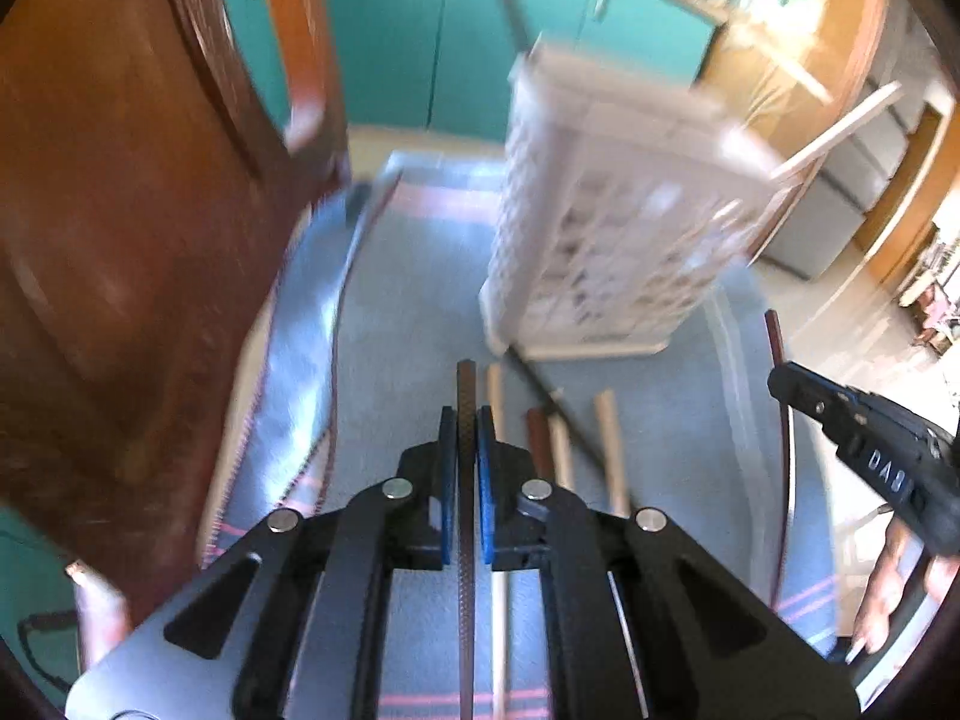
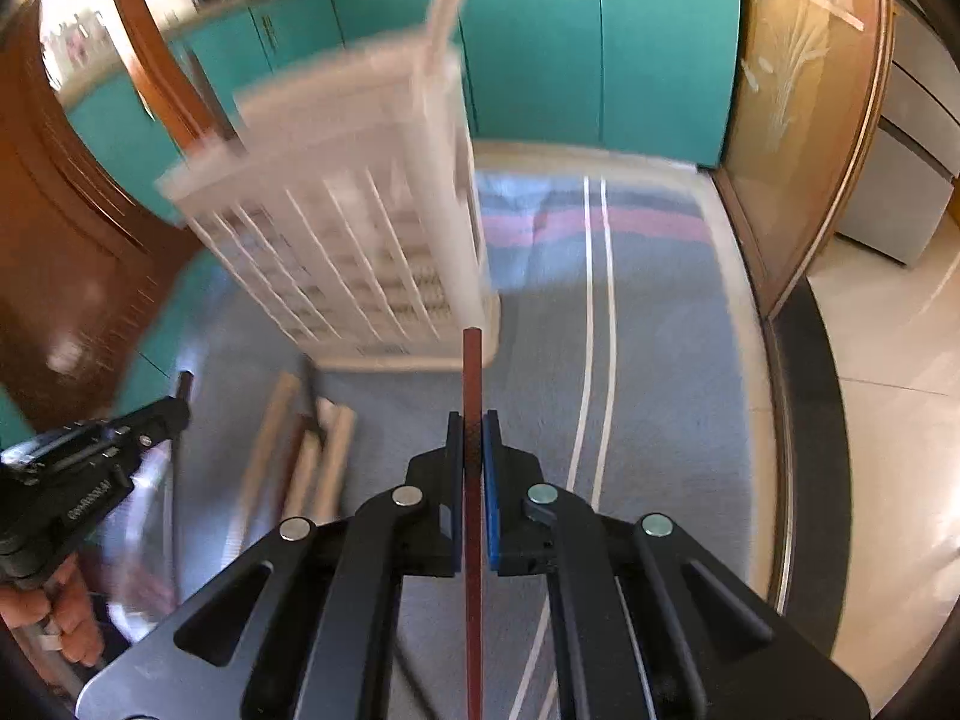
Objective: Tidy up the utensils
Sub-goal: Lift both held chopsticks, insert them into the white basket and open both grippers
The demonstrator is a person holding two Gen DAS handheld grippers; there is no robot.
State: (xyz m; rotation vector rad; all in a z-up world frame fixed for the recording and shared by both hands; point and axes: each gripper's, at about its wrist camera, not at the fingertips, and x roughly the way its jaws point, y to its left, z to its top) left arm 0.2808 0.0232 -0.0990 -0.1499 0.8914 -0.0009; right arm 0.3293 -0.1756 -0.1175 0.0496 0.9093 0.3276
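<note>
My left gripper (image 1: pixel 467 420) is shut on a dark brown textured chopstick (image 1: pixel 466 384), which runs straight between the blue pads. In the right wrist view my right gripper (image 2: pixel 474 426) is shut on a reddish-brown chopstick (image 2: pixel 472 360). A white lattice utensil basket (image 1: pixel 600 228) (image 2: pixel 360 228) stands on the cloth just beyond both tips, with a pale stick (image 2: pixel 447 12) poking out of its top. Several loose chopsticks (image 1: pixel 609 444) (image 2: pixel 327 462), pale and brown, lie on the cloth between the grippers. Each wrist view shows the other gripper at its edge (image 1: pixel 780 381) (image 2: pixel 180 408).
A blue-grey cloth with pink and white stripes (image 1: pixel 408 312) (image 2: pixel 660 360) covers the table. A brown wooden chair (image 1: pixel 120 240) stands close on the left. Teal cabinets (image 2: pixel 600 48) run behind, and a glass-fronted wooden cabinet (image 2: pixel 798 120) sits at right. A person's hand (image 2: pixel 60 618) holds the left gripper.
</note>
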